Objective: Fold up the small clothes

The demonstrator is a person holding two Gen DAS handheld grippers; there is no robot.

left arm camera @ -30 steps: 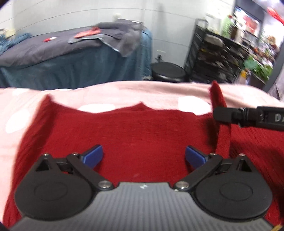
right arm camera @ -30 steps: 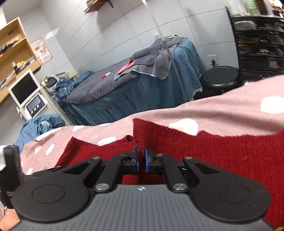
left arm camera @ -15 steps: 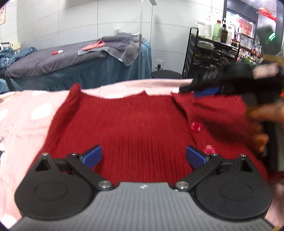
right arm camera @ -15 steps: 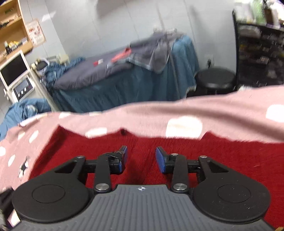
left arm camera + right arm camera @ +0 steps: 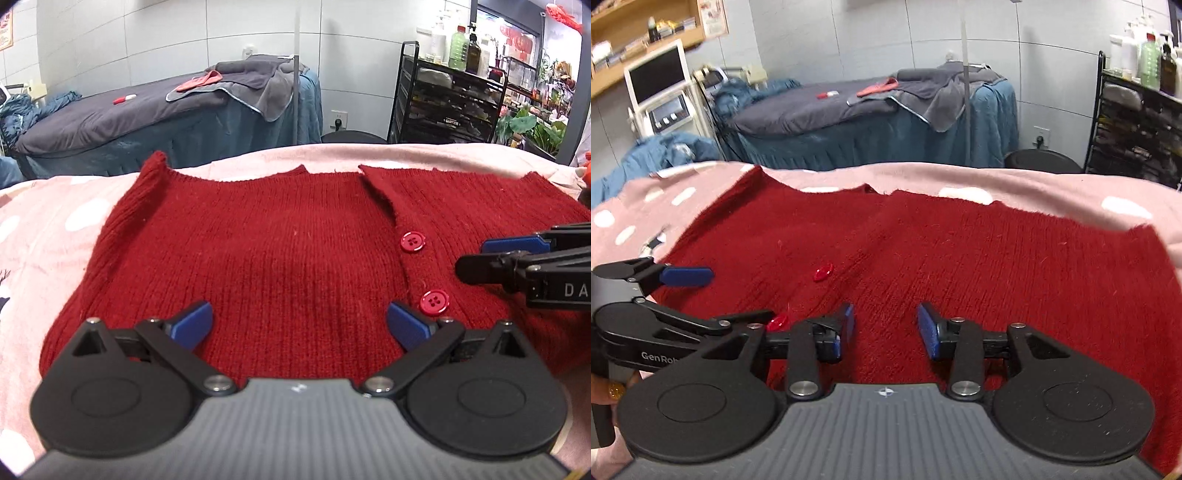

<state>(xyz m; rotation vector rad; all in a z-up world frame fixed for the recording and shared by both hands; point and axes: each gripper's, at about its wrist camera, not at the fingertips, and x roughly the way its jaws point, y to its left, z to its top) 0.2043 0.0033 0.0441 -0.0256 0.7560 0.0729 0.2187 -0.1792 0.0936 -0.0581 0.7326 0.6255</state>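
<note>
With the red cardigan spread flat on the pink spotted bedcover, reaching almost to its far edge, we hold nothing, probably so we can pick the next fold. Our left gripper hovers low, jaws wide apart; our right gripper hovers beside the buttons, jaws parted.

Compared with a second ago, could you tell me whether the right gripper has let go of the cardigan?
Yes. The right gripper now stands open above the flat red cardigan, pinching nothing.
</note>
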